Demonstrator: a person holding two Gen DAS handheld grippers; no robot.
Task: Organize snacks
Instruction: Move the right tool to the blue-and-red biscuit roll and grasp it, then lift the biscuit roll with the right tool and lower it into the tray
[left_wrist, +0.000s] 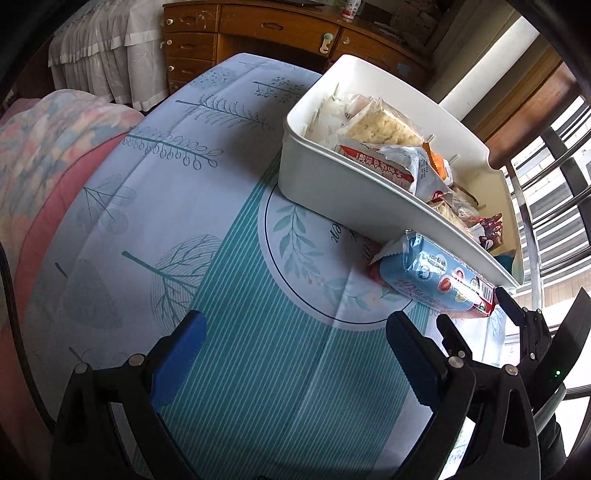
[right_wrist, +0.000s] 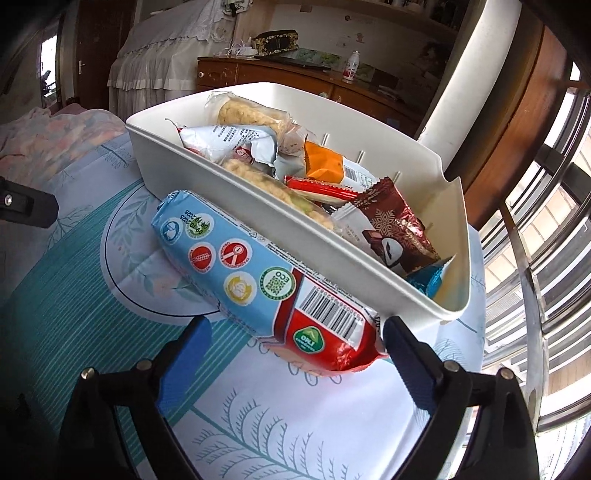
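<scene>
Spread right tongs (right_wrist: 293, 345) straddle your blue-and-red plastic biscuit pack (right_wrist: 258, 273); pinch mid-pack, clear the white plastic bin (right_wrist: 332, 258); left tongs (left_wrist: 295, 349) gape empty.

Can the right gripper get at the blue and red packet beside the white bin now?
Probably yes. The right gripper is open, and the blue and red packet lies on the tablecloth between its fingers, uncovered; only the white bin crowds its far side.

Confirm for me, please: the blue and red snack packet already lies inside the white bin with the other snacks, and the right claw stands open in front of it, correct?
Not quite. The blue and red snack packet lies outside the white bin, on the tablecloth against its near wall, as the right wrist view shows. The right claw does stand open in front of it.
</scene>
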